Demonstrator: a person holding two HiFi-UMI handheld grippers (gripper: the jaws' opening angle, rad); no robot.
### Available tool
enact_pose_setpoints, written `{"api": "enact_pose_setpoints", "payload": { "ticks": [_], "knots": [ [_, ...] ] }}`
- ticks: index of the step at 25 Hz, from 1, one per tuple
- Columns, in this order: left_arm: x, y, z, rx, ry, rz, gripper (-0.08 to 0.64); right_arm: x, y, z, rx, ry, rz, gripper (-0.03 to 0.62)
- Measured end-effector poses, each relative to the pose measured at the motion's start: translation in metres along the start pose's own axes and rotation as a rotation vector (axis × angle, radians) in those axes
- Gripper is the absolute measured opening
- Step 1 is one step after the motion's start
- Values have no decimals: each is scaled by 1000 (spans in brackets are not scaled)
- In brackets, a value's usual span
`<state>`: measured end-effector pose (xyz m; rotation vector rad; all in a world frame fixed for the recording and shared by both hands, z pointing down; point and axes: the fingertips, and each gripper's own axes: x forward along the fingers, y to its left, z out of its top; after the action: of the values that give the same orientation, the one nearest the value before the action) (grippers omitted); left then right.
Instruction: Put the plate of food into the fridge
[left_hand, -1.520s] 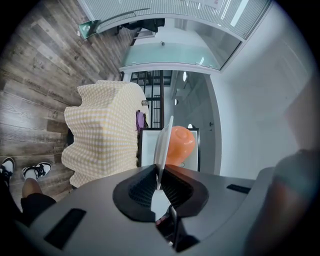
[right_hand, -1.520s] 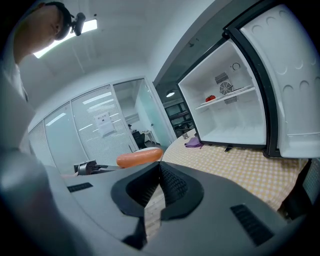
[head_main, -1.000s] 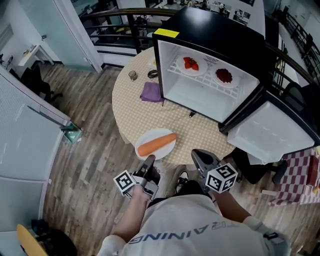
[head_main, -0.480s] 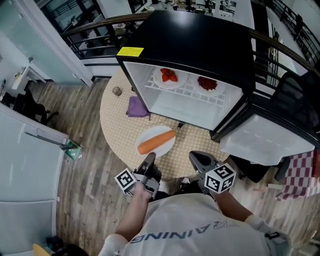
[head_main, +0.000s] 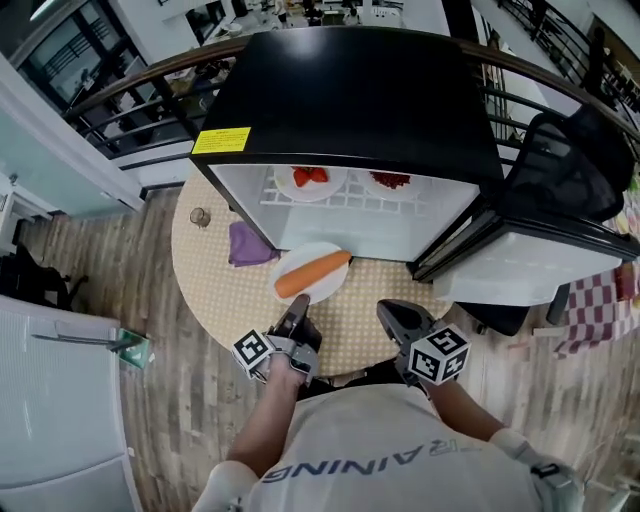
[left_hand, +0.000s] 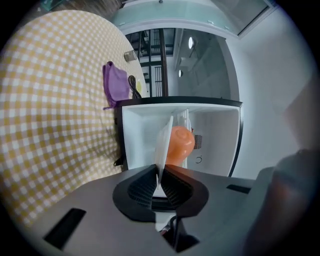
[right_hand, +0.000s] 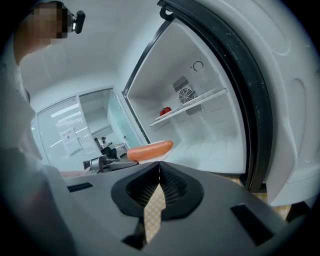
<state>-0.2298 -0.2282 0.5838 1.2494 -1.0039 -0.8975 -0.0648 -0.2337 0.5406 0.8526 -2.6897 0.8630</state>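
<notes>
Since a second ago the plate has travelled from the near edge of the table up to the mouth of the open fridge, and my left gripper has gone with it. Its jaws are pinched tight on the plate's near rim, which runs edge-on between the pads, with the carrot lying across the plate just beyond. I can't tell whether the plate is clear of the tabletop. My right gripper hovers beside it over the table edge, jaws pressed together on nothing. Two plates of red food sit on the fridge shelf above, and a purple cloth lies left of the plate.
</notes>
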Motion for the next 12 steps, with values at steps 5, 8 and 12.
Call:
{"api": "enact_pose_setpoints", "payload": {
  "ticks": [5, 8, 12],
  "knots": [
    [26, 14, 21, 41, 95, 34, 29, 19, 15, -4, -11, 2, -78, 23],
    [42, 25, 32, 76, 134, 63, 29, 23, 22, -4, -2, -6, -120, 23],
    [66, 41, 39, 64, 146, 96, 29, 17, 23, -10, -7, 18, -170, 23]
  ]
}}
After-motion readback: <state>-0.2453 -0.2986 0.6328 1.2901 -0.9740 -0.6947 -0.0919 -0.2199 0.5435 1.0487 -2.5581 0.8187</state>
